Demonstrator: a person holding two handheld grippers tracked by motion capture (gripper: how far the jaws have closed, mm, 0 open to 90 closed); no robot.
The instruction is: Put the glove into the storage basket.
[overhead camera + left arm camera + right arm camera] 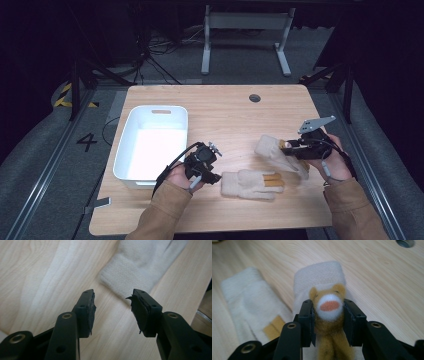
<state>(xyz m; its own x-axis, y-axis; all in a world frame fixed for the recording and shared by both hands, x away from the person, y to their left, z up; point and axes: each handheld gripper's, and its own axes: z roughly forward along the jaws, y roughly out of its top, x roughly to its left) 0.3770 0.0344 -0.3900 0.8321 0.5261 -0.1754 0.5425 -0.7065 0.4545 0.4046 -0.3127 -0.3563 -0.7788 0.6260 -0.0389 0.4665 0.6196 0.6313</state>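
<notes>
A cream fleece glove (247,184) with tan fingertips lies flat near the table's front edge. My left gripper (215,175) is just left of its cuff. In the left gripper view this gripper (113,297) is open over bare wood, and the glove's cuff (140,267) lies a short way ahead of the jaws. My right gripper (289,148) holds a second cream glove (269,148) at the right of the table. In the right gripper view the gripper (328,308) is shut on the tan animal-face part of that glove (322,275). The lying glove (247,300) is at the left there.
A white plastic bin (161,108) stands on the left half of the wooden table (225,115), close behind my left hand. A round cable hole (254,98) sits near the far edge. Beyond the table are a desk frame (245,30) and cables on the floor.
</notes>
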